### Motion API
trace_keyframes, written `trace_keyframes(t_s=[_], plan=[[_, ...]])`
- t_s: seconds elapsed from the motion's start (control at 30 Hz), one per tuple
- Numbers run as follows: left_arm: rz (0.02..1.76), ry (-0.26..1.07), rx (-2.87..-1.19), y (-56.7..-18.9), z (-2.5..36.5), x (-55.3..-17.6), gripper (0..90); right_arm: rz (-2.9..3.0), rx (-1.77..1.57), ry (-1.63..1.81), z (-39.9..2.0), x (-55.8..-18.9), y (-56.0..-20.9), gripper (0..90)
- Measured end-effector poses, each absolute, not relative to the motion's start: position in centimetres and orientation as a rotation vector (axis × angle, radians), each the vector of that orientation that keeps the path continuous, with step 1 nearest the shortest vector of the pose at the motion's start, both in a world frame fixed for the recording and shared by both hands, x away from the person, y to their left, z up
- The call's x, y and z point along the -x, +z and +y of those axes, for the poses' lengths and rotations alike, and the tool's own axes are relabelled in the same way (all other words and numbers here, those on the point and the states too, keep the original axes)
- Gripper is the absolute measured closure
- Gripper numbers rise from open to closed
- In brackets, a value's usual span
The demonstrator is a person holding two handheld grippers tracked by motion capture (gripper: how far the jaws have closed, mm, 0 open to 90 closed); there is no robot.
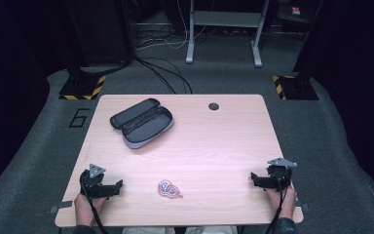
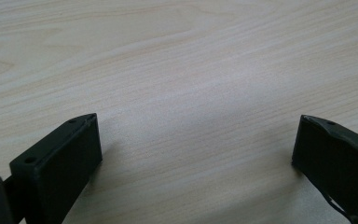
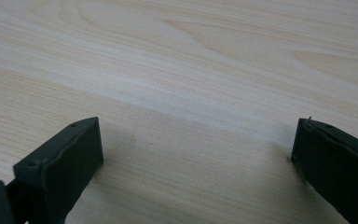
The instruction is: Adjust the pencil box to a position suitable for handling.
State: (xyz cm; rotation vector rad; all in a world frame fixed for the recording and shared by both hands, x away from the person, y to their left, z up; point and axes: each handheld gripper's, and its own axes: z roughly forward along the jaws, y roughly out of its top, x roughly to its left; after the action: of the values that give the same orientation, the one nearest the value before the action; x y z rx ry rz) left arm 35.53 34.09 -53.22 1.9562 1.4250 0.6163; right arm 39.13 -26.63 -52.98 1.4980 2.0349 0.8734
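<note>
Spanning most of the high view, a pale wooden table [image 1: 214, 146] stands on grey carpet, with a small dark round hole [image 1: 214, 106] near its far edge. Toward the far left of the tabletop lies a dark zip case [image 1: 142, 123], opened flat with its grey lining showing. Near the front corners, well apart, rest the left gripper [image 1: 119, 187] and the right gripper [image 1: 254, 180], each held by a hand, both pointing inward. Each gripper's own view shows its jaws spread wide with bare wood grain between them. Between the two grippers, closer to the left one, sits a small coiled cord [image 1: 168, 188], pinkish with a blue patch.
</note>
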Motion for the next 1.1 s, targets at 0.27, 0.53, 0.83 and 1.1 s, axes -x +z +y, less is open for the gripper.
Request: trace_keyframes(t_s=[0.27, 0.53, 0.83, 1.1], plan=[[1.432, 0.63, -1.935, -53.3, 34.0, -35.6, 0.9, 2.032, -1.498, 0.874, -26.6, -39.1, -53.0, 2.1], [1.474, 0.625, -1.913, -53.2, 34.1, -35.7, 0.6, 2.033, -1.497, 0.875, -26.6, -39.1, -53.0, 2.3], [1.376, 0.588, -1.942, -52.3, 33.7, -35.7, 0.2, 2.033, -1.497, 0.875, -26.6, -39.1, -53.0, 2.3], [1.155, 0.534, -2.023, -50.5, 31.7, -35.5, 0.2, 2.033, -1.498, 0.875, -26.6, -39.1, -53.0, 2.3]])
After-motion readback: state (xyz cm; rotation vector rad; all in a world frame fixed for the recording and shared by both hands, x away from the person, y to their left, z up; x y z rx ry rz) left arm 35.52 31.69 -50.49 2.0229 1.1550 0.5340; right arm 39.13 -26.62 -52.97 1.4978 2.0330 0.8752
